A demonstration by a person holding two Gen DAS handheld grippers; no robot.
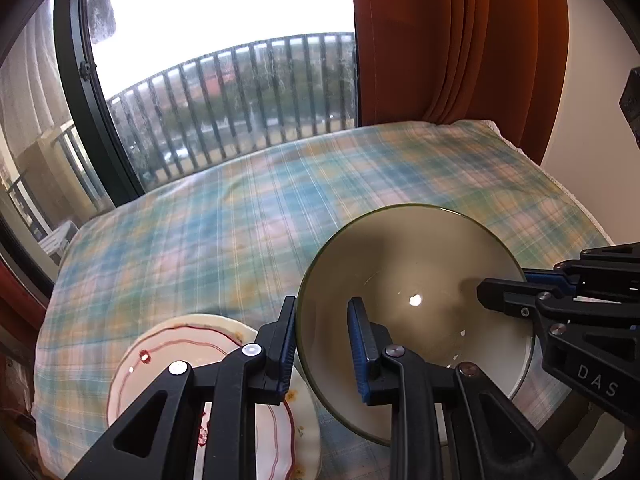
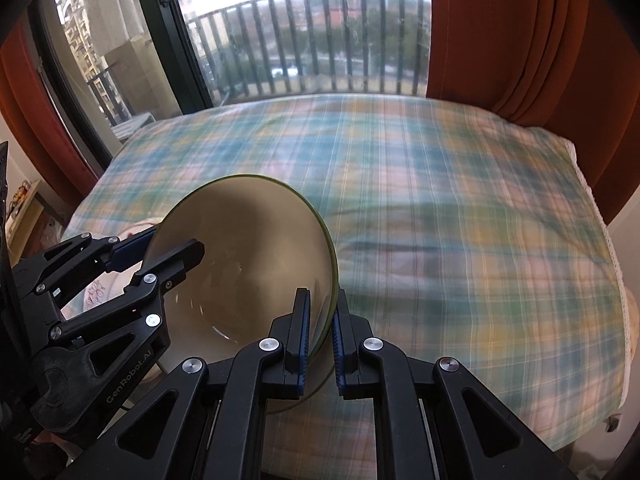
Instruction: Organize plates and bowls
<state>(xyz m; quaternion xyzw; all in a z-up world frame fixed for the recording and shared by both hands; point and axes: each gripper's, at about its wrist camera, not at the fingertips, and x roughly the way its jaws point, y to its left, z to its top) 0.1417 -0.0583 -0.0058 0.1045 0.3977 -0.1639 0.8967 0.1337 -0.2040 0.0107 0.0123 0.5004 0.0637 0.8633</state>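
Plaid-covered table [image 2: 440,200]: open cloth from 12 to 3 o'clock, far edge at the window [image 2: 304,40], right edge at the curtain [image 2: 520,32]. Bowl [image 2: 248,256], tilted, sits near-left. Right gripper [image 2: 320,332] is clamped on its right rim; left gripper [image 1: 322,344] straddles its left rim, contact unclear. Only the left wrist view clearly shows the floral plate [image 1: 180,344] at 7 o'clock.

Tilted beige bowl [image 1: 416,280], seemingly lifted, beside floral plate [image 1: 192,344]
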